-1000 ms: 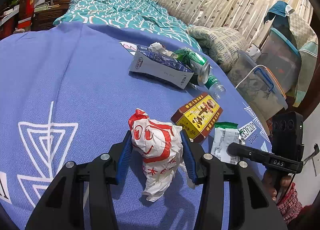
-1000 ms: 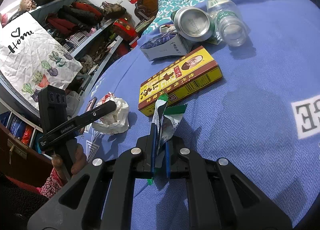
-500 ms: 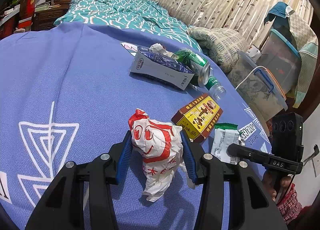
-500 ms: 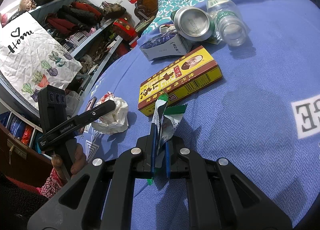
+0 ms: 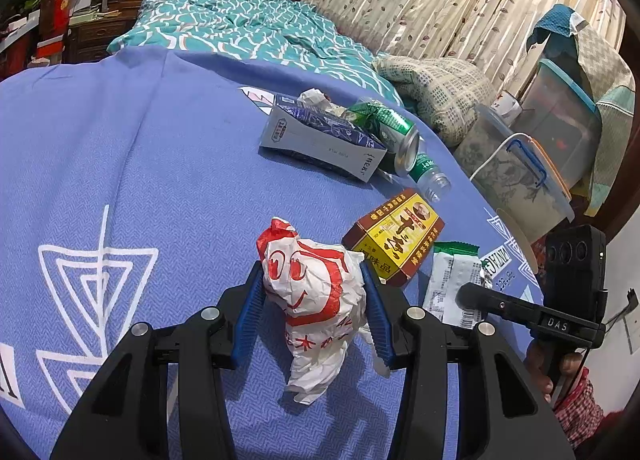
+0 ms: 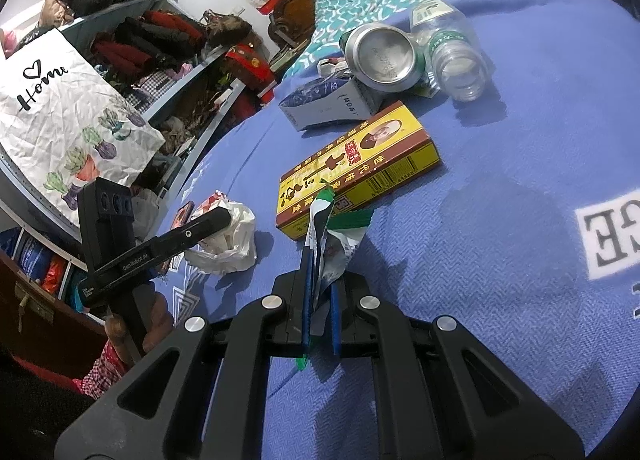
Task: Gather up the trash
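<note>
My left gripper (image 5: 312,296) is shut on a crumpled white and red plastic bag (image 5: 316,292) on the blue cloth; the bag also shows in the right wrist view (image 6: 228,236). My right gripper (image 6: 320,280) is shut on a white and green snack wrapper (image 6: 332,244), also seen in the left wrist view (image 5: 452,284). Beyond them lie a yellow and red carton (image 6: 356,163), a grey-blue box (image 5: 320,137), a green can (image 5: 392,131) and a clear plastic bottle (image 6: 456,59).
The blue cloth (image 5: 120,139) covers a bed, with a teal quilt (image 5: 240,27) behind it. Plastic storage tubs (image 5: 520,179) and a patterned pillow (image 5: 436,87) stand at the right. Cluttered shelves (image 6: 132,43) and a white "Home" bag (image 6: 60,111) are at the left.
</note>
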`<state>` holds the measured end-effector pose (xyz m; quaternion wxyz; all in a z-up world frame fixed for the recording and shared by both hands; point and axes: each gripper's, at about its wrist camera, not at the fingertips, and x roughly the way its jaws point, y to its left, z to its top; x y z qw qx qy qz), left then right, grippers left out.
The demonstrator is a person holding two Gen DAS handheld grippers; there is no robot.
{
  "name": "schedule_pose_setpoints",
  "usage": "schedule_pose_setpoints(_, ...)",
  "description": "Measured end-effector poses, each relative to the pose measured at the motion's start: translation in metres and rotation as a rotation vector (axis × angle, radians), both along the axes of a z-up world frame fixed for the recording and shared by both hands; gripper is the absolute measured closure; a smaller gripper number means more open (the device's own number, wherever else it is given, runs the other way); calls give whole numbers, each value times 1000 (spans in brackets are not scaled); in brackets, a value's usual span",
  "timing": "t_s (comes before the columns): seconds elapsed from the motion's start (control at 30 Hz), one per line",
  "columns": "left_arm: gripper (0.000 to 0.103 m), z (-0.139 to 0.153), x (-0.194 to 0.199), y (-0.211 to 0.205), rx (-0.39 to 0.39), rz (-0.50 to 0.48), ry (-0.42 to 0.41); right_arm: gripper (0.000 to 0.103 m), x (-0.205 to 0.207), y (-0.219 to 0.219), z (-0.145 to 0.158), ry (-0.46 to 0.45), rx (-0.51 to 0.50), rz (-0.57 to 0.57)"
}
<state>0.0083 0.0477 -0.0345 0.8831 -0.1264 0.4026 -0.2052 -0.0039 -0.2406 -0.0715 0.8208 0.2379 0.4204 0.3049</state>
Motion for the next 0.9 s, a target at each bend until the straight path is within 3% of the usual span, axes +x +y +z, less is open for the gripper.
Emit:
schedule_pose_setpoints(0.3, 59, 0, 0, 0, -7, -2, 2, 93, -1, -1, -1, 0, 0, 0)
schedule_pose_setpoints(0.57, 59, 11, -1, -7, -58, -38, 21, 93, -3, -10, 1, 12, 9, -26)
schedule_pose_setpoints(0.7, 59, 31, 3, -35, -48, -107, -15, 93, -9, -33, 12, -17, 6, -72)
schedule_pose_setpoints(0.9, 59, 42, 34, -129, -10, -308, 8, 93, -21, -100, 23, -48, -44, -213)
